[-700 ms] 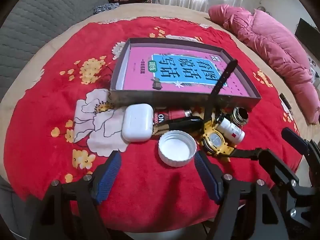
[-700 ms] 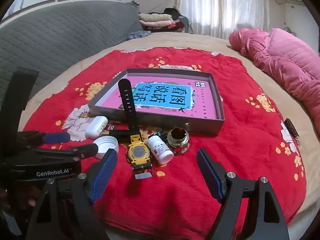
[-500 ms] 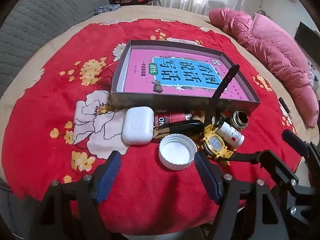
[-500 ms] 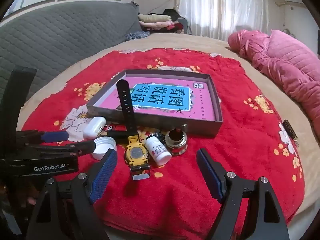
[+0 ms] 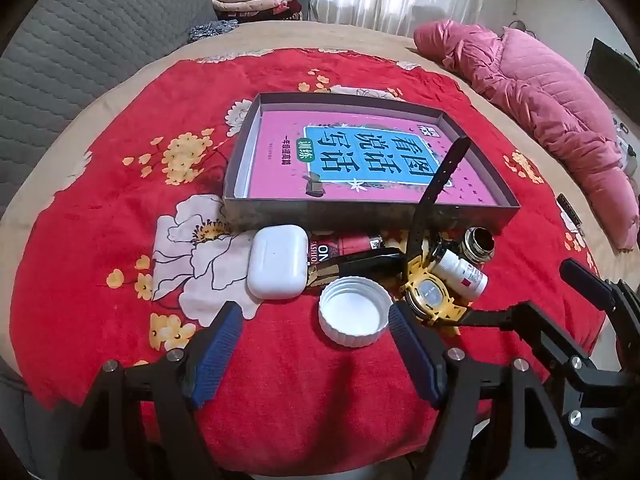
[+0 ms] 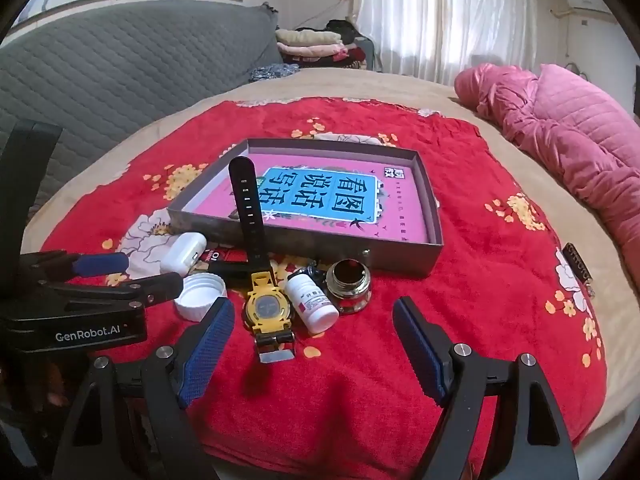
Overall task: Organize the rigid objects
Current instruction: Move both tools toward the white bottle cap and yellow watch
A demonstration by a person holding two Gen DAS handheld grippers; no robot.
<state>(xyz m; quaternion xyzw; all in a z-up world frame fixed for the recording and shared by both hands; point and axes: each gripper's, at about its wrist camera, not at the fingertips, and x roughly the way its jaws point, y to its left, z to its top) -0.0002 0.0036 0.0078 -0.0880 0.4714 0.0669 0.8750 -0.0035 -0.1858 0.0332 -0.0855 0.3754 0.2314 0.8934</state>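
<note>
Both your left gripper (image 5: 314, 342) and right gripper (image 6: 314, 344) hover with jaws spread, empty, at frame bottom below the yellow watch (image 6: 267, 307).

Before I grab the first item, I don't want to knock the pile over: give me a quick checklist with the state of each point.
1. Left gripper open, nothing between its fingers: ok.
2. Right gripper open, nothing between its fingers: ok.
3. Box has room: ok, only a book lies flat in it.
4. Cap free to lift: ok, it lies alone in front of the left gripper.
5. Watch free to lift: not ok, its strap leans on the box wall and the white bottle lies against it.
6. Earbud case shut: ok.
</note>
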